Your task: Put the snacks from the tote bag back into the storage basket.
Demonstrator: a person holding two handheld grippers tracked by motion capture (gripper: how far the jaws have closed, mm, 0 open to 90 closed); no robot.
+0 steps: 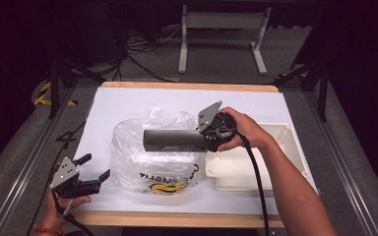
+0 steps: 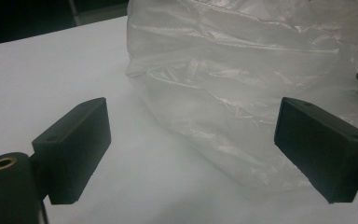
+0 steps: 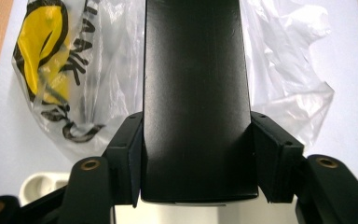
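High view: the right gripper [image 1: 210,133] clamps one end of a dark box [image 1: 176,140] held level over the crumpled plastic bag [image 1: 150,157] — rigid, smooth, likely slippery, so grip its flat sides. The left gripper [image 1: 91,169] waits with fingers apart above the surface [image 1: 128,101].

**Right arm reaching in, left hand low**

The right gripper [image 1: 204,137] points left, level, jaws clamped, forearm slanting in from the lower edge. The left gripper [image 1: 97,169] sits low at the near-left, jaws spread wide.

Clear plastic bag [image 1: 152,157]: black print, partly legible "THANK", above yellow emblem; rest unreadable.
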